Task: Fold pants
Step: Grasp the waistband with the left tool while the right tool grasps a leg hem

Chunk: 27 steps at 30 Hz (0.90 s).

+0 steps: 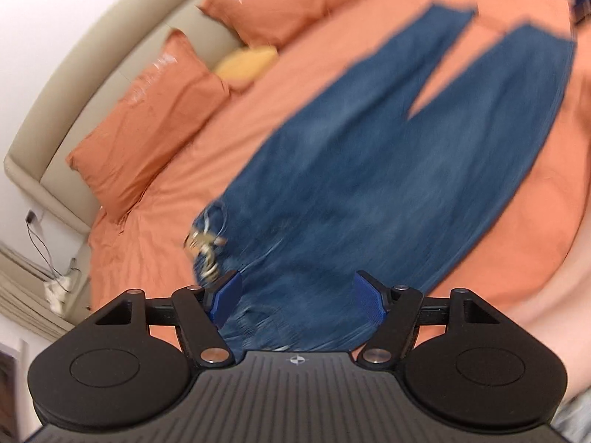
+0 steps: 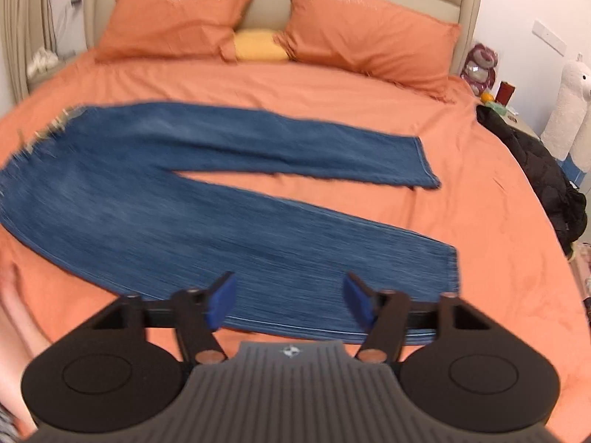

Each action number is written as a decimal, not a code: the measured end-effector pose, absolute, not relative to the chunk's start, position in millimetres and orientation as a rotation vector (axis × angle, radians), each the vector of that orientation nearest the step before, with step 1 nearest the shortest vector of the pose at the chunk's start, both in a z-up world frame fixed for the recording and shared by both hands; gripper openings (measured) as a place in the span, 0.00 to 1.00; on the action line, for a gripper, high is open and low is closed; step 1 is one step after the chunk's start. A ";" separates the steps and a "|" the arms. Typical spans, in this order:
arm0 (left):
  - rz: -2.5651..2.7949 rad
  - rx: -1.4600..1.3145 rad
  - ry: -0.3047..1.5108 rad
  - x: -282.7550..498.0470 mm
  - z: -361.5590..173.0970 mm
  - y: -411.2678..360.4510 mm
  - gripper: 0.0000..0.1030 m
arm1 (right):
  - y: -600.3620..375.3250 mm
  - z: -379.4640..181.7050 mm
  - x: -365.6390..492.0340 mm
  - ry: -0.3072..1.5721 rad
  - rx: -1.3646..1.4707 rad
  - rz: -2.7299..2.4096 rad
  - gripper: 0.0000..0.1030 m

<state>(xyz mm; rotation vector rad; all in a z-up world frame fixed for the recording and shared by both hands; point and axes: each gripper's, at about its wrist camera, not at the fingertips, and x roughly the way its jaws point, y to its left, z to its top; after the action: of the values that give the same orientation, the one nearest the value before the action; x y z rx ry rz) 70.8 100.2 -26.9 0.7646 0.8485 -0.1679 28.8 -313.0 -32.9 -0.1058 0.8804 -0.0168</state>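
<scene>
We've got the jeans [image 2: 207, 199] spread flat on the bed [image 2: 480, 221], legs splayed in a V, nothing folded yet. Left gripper [image 1: 297, 297] hangs over the waistband end w/ its blue pads wide apart, holding nothing; right gripper [image 2: 288, 297] sits over the near leg close to its hem, also spread wide & empty.

Handling, as we judge it: denim is soft but fairly heavy & thick for cloth, so it'll drape and sag between two grab points, not slip much on the cotton sheet. Best holds look like the waistband corner near the frayed, belt-loop bit [image 1: 208, 247] for the left, & the hem corner of the near leg [image 2: 448, 262] for the right; pinch a seam or hem, since those edges are stiffer and give the pads sth to bite. Both views are motion-blurred, so fine detail at the waist is hard to read.

Room: plenty of bare sheet around the jeans on the far side, up to the pillows [image 2: 177, 14]. A dark jacket [image 2: 535, 170] lies at the bed's right edge, well apart from the hems. The near leg runs close to the bed's near edge, so we'd fold away from us, near leg over far leg.
</scene>
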 end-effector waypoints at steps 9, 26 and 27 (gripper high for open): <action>-0.292 0.963 1.154 118.0 -106.1 137.3 0.79 | -385.5 -83.5 66.8 0.998 -0.196 -0.024 0.21; -0.399 0.979 1.307 145.3 -200.7 137.0 0.84 | -390.1 -172.3 83.3 1.231 -0.559 0.292 0.39; -0.388 0.976 1.299 144.3 -198.7 137.7 0.79 | -388.4 -174.9 82.2 1.229 -0.588 0.306 0.40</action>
<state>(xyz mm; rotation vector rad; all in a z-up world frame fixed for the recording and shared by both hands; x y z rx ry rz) 144.3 137.7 -198.7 0.9757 1.2988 -0.3877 82.2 -388.4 -174.9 -0.5878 1.2287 0.3063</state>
